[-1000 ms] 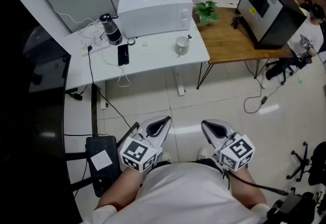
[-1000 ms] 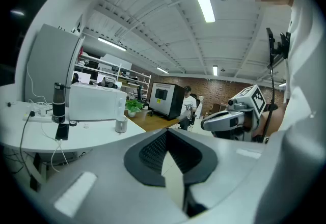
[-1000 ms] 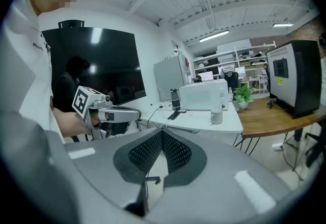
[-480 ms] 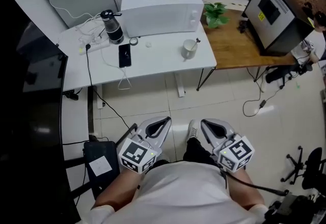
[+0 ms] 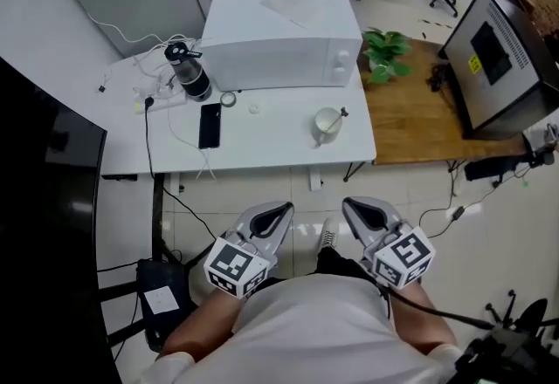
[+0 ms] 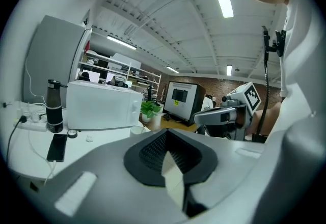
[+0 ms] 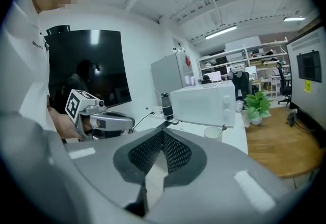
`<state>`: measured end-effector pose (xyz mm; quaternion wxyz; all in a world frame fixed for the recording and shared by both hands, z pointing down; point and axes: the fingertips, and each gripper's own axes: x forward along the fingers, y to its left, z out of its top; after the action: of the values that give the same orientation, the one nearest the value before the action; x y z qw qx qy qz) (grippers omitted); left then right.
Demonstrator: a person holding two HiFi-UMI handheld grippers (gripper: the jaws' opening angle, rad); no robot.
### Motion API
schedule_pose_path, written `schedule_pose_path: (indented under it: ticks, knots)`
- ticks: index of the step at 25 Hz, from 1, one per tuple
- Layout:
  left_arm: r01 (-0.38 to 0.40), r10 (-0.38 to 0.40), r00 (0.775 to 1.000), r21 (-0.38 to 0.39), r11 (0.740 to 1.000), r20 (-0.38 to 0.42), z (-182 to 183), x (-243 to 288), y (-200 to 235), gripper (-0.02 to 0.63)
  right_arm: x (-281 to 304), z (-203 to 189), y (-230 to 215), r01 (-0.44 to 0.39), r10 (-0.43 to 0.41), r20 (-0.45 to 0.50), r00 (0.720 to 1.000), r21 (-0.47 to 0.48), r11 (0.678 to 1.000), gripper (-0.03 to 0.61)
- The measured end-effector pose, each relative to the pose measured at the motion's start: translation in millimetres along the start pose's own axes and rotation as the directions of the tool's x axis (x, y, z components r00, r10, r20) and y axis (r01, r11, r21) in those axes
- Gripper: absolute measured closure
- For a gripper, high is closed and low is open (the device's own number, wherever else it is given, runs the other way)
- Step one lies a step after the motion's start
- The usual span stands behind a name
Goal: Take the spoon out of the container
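Note:
A white cup [image 5: 327,123] with a spoon [image 5: 341,115] leaning in it stands near the right end of a white table [image 5: 279,142]. The same cup [image 7: 212,133] shows far off in the right gripper view, its spoon handle [image 7: 223,127] sticking up. Both grippers are held close to the person's body, well short of the table. My left gripper [image 5: 283,208] is shut with nothing in it, its pads meeting [image 6: 165,141]. My right gripper [image 5: 353,206] is shut and empty too [image 7: 160,146].
On the table are a white microwave [image 5: 284,24], a dark phone [image 5: 209,126], a black bottle [image 5: 190,72] and cables. A wooden table [image 5: 419,112] with a plant [image 5: 386,51] and a monitor [image 5: 502,59] adjoins on the right. A black box [image 5: 162,299] lies on the floor at left.
The table, cup and microwave have slid lower and grown larger in the head view as the person walks toward them. Both grippers keep their place in front of the body, still shut.

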<state>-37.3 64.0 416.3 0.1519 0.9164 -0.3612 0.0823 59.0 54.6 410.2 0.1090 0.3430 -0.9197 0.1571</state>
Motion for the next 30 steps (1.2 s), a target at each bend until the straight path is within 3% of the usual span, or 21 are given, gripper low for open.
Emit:
schedule_pose_path:
  ticks: [6,13,19,25,30]
  knots:
    - [-0.067,0.067,0.998,0.019,0.998,-0.003,30.6,86.3,29.8,0.609,25.1,30.4,-85.5,-0.083,0.083,-0.007,0.997,-0.001,0.997,0.572]
    - [-0.119,0.119,0.992,0.029,0.993,-0.029,48.6,142.9,53.2,0.609,44.5,38.2,-139.0,-0.139,0.139,-0.021,0.990,0.011,0.990,0.572]
    - [-0.084,0.086,0.994,0.038,0.996,-0.064,49.3,155.0,66.9,0.609,60.6,32.2,-145.9,-0.128,0.130,-0.040,0.991,0.046,0.991,0.572]
    - [0.009,-0.005,0.992,0.036,0.999,-0.125,39.9,156.2,76.9,0.609,75.6,42.0,-145.8,-0.039,0.040,-0.023,0.999,0.080,0.996,0.572]
    - [0.067,-0.062,0.992,0.046,0.997,-0.110,46.3,149.9,89.0,0.609,91.5,48.0,-141.7,0.015,-0.014,-0.013,1.000,0.077,0.997,0.572]
